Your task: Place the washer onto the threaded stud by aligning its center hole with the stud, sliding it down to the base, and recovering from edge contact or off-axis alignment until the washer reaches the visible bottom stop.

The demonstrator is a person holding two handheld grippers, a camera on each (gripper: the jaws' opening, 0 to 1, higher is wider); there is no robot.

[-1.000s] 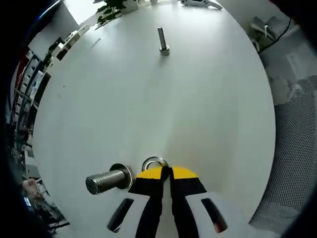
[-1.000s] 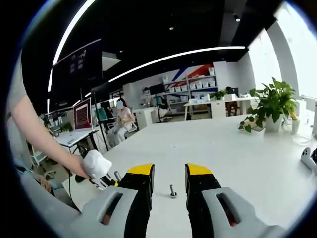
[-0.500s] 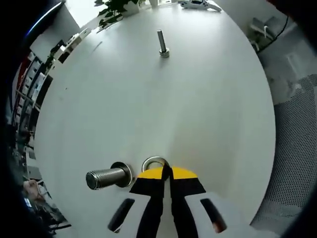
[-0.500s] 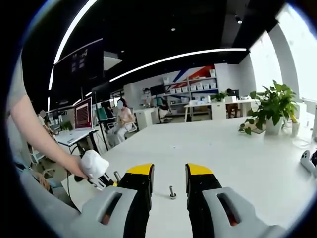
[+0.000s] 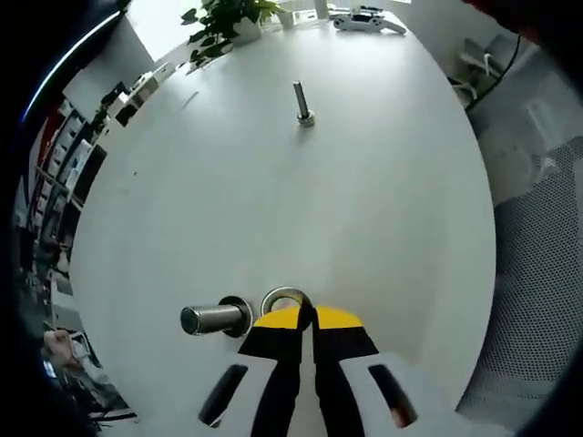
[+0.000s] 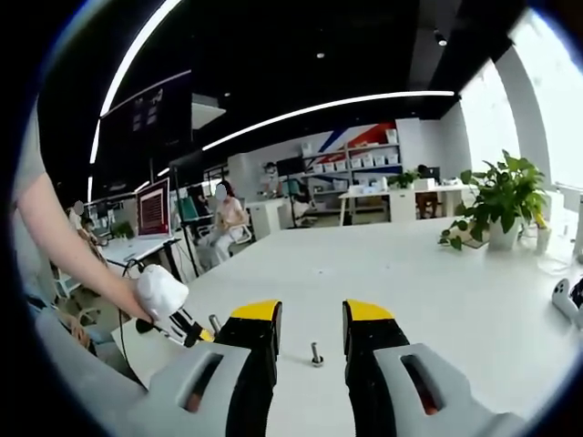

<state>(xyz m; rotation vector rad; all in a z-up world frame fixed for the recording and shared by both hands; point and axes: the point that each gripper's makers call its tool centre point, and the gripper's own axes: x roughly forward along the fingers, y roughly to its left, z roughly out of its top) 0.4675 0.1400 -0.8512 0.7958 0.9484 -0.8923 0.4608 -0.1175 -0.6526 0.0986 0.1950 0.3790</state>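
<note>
- The washer (image 5: 284,299) is sitting clamped by its near edge at the yellow tips of the left gripper (image 5: 304,319), just to the right of the near threaded stud (image 5: 216,319) and not yet over it.
- The left gripper's fingers (image 5: 273,330) are pressing almost together, with only the washer's thin rim between them.
- The near threaded stud is standing on the white worktop (image 5: 364,200), pointing nearly toward the camera in the left gripper view, its base flange beside the washer.
- A second stud (image 5: 301,101) is standing upright well beyond the near stud, toward the far side of the worktop.
- A potted plant (image 5: 221,17) is sitting past that second stud, at the worktop's far edge.
- The right gripper (image 6: 312,319) is hovering well apart from the near stud, its fingers (image 6: 258,332) standing parted and holding nothing; a stud (image 6: 315,353) is showing through the gap.
</note>
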